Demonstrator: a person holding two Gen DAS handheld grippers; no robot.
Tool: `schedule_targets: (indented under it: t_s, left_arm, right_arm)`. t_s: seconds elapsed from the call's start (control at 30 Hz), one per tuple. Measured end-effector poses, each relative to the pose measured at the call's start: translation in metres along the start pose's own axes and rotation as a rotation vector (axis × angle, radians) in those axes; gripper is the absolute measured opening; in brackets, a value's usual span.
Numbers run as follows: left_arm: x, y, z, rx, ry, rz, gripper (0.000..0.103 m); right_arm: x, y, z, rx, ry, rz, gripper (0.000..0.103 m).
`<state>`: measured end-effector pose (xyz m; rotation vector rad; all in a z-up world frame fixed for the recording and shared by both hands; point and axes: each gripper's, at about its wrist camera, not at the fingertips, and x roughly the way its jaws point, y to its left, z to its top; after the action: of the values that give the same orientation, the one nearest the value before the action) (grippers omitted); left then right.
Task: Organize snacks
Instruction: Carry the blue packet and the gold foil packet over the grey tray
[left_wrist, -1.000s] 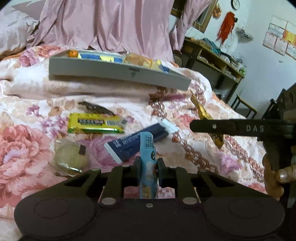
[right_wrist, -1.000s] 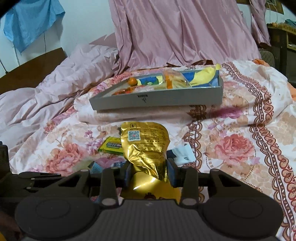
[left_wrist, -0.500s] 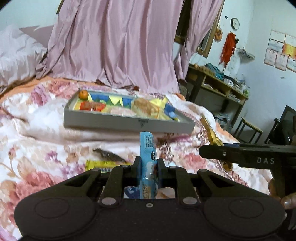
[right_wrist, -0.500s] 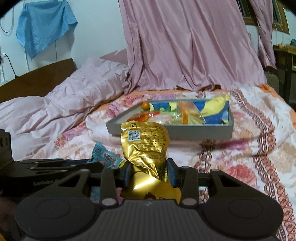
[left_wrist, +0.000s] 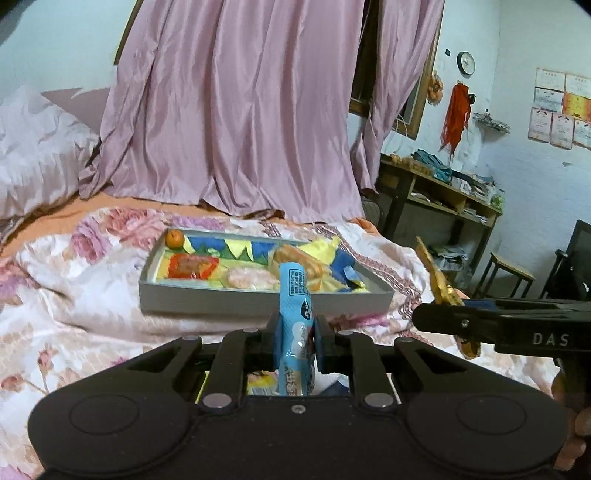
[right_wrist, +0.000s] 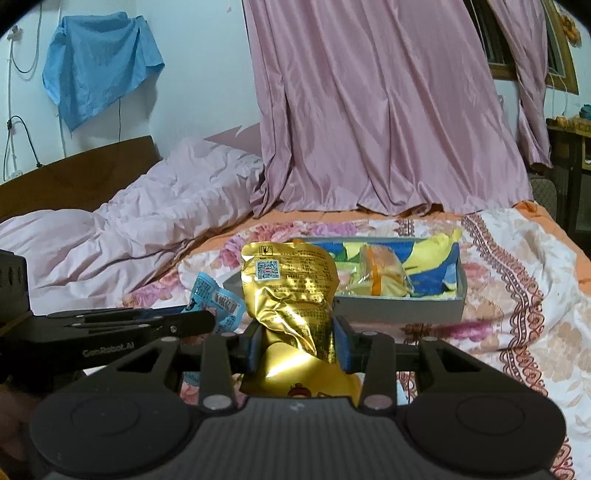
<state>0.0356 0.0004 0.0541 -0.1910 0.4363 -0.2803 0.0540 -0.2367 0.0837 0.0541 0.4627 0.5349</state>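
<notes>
My left gripper (left_wrist: 296, 336) is shut on a light blue snack packet (left_wrist: 294, 295) that stands upright between its fingers. Beyond it a grey tray (left_wrist: 258, 299) lies on the floral bedspread, holding an orange fruit (left_wrist: 174, 238), a red packet (left_wrist: 192, 266) and several wrapped snacks. My right gripper (right_wrist: 297, 345) is shut on a crumpled gold foil bag (right_wrist: 291, 295), lifted in front of the same grey tray (right_wrist: 402, 308). The right gripper (left_wrist: 439, 312) with the gold bag (left_wrist: 436, 277) shows edge-on at the right of the left wrist view. In the right wrist view the left gripper (right_wrist: 207, 321) holds the blue packet (right_wrist: 216, 301) at left.
A floral bedspread (left_wrist: 74, 302) covers the bed, with a rumpled pink duvet (right_wrist: 129, 236) at left. Pink curtains (left_wrist: 240, 110) hang behind. A wooden shelf unit (left_wrist: 443, 199) and a stool (left_wrist: 511, 271) stand to the right of the bed. A hand (left_wrist: 576, 435) grips the right handle.
Both grippers have risen and tilted up with their packets. The loose snacks on the bedspread have dropped out of sight, and the tray's inside now shows from above.
</notes>
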Motion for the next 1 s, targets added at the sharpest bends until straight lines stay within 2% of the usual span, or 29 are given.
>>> schedule_targets:
  t_s: [0.6, 1.0]
  left_arm:
    - [0.008, 0.008, 0.03, 0.011, -0.054, 0.033, 0.018]
    - [0.038, 0.023, 0.058, 0.014, -0.085, 0.051, 0.018]
  right_arm:
    - [0.005, 0.0, 0.025, -0.017, -0.055, -0.005, 0.043]
    - [0.028, -0.009, 0.051, -0.028, -0.091, -0.016, 0.043]
